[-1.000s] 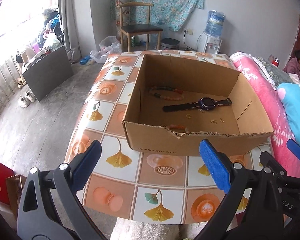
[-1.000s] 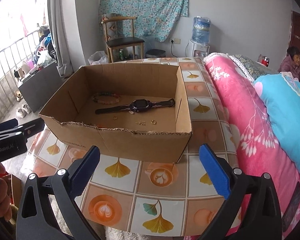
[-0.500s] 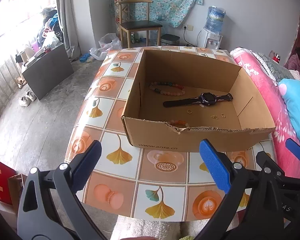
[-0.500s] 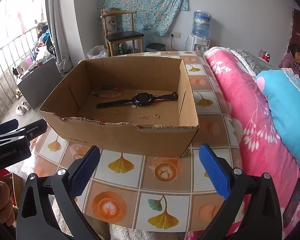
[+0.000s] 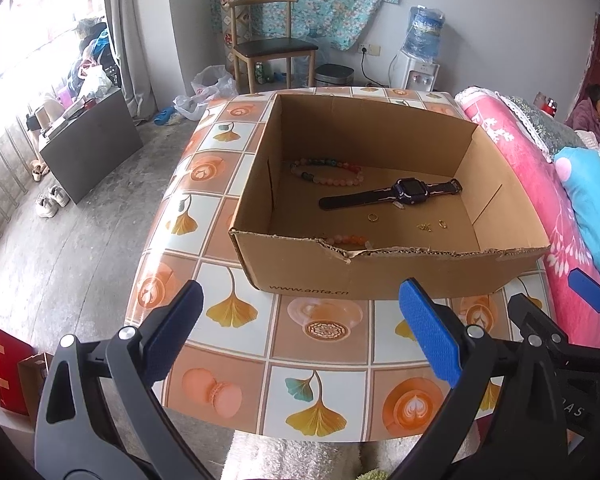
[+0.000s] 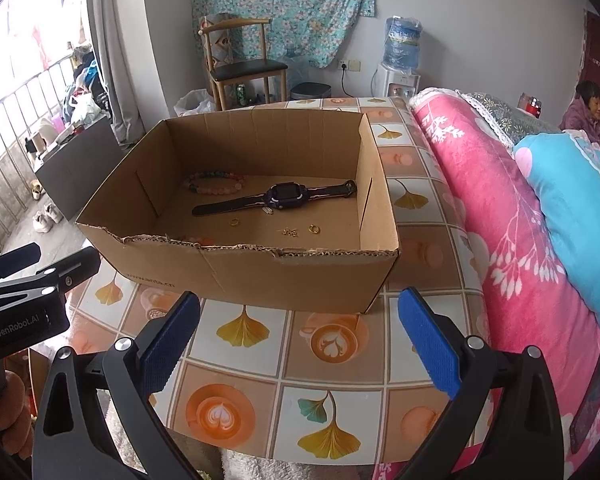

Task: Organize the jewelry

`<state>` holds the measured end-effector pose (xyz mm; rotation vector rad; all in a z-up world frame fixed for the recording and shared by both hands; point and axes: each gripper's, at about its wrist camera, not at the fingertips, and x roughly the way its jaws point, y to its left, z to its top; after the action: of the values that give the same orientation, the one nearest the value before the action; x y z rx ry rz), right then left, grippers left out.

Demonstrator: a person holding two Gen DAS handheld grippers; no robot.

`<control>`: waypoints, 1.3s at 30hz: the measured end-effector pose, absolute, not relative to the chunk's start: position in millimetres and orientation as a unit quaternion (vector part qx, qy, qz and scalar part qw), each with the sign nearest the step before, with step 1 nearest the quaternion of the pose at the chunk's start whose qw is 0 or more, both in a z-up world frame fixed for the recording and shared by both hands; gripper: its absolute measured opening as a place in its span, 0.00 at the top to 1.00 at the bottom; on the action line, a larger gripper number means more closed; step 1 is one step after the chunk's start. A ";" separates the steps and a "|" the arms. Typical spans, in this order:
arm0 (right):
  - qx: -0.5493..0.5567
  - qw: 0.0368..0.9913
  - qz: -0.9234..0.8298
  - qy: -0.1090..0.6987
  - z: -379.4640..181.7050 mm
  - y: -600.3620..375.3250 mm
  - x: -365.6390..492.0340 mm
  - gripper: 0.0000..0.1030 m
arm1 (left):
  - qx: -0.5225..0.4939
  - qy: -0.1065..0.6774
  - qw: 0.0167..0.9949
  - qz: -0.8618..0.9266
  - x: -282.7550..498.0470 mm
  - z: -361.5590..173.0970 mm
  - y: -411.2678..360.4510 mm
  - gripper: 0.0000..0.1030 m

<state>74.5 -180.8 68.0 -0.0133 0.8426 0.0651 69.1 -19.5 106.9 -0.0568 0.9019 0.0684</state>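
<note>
An open cardboard box (image 5: pixel 312 272) (image 6: pixel 284 276) stands on the tiled table. Inside lie a black watch (image 5: pixel 396 194) (image 6: pixel 276 197), a multicoloured bead bracelet (image 5: pixel 326 172) (image 6: pixel 214 182), an orange bead bracelet (image 5: pixel 346 240) against the near wall, two small gold rings (image 5: pixel 373 218) (image 6: pixel 314 229) and tiny gold pieces (image 5: pixel 424 227) (image 6: pixel 289 232). My left gripper (image 5: pixel 304 332) is open and empty, above the table's near edge in front of the box. My right gripper (image 6: pixel 300 336) is open and empty, also in front of the box.
The table (image 5: pixel 220 364) has a patterned tile cloth. A pink quilt (image 6: pixel 500 220) and a blue pillow (image 6: pixel 580 200) lie to the right. A chair (image 5: pixel 268 48), a water dispenser (image 5: pixel 420 52) and a seated person (image 6: pixel 586 108) are behind. The floor drops away at left.
Both grippers have risen and pulled back a little, so more of the box's inside shows. Both stay open and empty. The jewelry has not moved.
</note>
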 end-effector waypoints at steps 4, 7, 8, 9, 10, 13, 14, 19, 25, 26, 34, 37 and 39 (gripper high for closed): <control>-0.003 0.911 0.031 0.412 66.4 -182.7 75.6 0.06 | -0.027 0.438 0.898 0.030 69.7 106.7 -19.4 0.08; -0.003 0.911 0.031 0.412 65.9 -183.4 75.5 0.06 | -0.026 0.440 0.897 0.027 69.9 106.1 -19.7 0.08; -0.003 0.911 0.031 0.412 66.0 -183.4 75.6 0.06 | -0.026 0.441 0.897 0.026 69.8 105.8 -19.9 0.08; -0.003 0.911 0.031 0.412 65.7 -183.4 75.2 0.06 | -0.026 0.441 0.897 0.025 69.8 105.4 -20.3 0.08; -0.002 0.910 0.030 0.413 65.4 -183.9 75.3 0.06 | -0.025 0.442 0.896 0.025 70.2 105.3 -20.6 0.08; -0.001 0.910 0.029 0.413 65.0 -185.3 76.0 0.06 | -0.023 0.442 0.897 0.023 70.5 105.2 -22.3 0.08; -0.001 0.910 0.029 0.413 64.8 -185.5 76.0 0.06 | -0.023 0.442 0.897 0.022 70.4 105.1 -22.7 0.08; 0.002 0.909 0.028 0.416 64.3 -187.3 76.2 0.06 | -0.022 0.442 0.896 0.020 70.5 104.8 -24.0 0.08; 0.004 0.909 0.027 0.416 63.5 -189.2 75.6 0.06 | -0.021 0.443 0.896 0.019 70.4 104.3 -25.2 0.08; 0.002 0.909 0.027 0.416 63.5 -188.8 75.9 0.06 | -0.021 0.444 0.896 0.018 70.1 104.3 -25.4 0.08; 0.002 0.909 0.026 0.417 63.2 -188.6 75.6 0.06 | -0.021 0.443 0.896 0.019 70.5 104.3 -25.4 0.08; 0.003 0.908 0.026 0.418 63.2 -188.8 75.5 0.06 | -0.022 0.444 0.896 0.018 70.2 104.3 -25.6 0.08; 0.003 0.909 0.026 0.417 63.4 -188.6 75.4 0.06 | -0.022 0.444 0.896 0.019 70.2 104.3 -25.9 0.08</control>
<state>75.4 -188.6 63.4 0.0058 0.8602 0.0538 70.2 -25.9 104.3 -0.0448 0.9192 0.0393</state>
